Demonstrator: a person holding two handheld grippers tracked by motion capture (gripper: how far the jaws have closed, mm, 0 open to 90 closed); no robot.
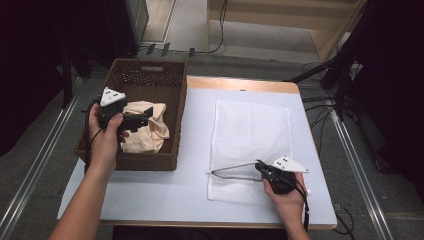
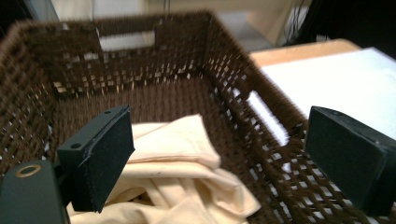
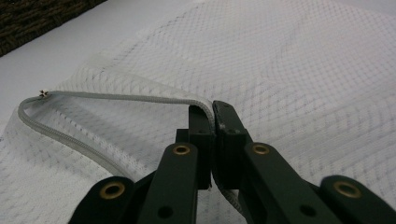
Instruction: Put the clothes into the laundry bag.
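At left of the high view, the left gripper [image 1: 146, 115] hangs wide-jawed over a soft, light cream cloth [image 1: 150, 131] bunched in the wicker basket [image 1: 177, 120], best pinched at a raised fold, while the right gripper [image 1: 260, 165] clamps the limp mesh bag [image 1: 250, 130] by its zipper edge [image 3: 116, 96], lower right.

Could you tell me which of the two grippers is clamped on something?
The right gripper, pinching the mesh bag's zipper edge; the left gripper gapes over the basket.

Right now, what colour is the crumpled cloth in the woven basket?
Pale cream-yellow cloth, clearest in the left gripper view.
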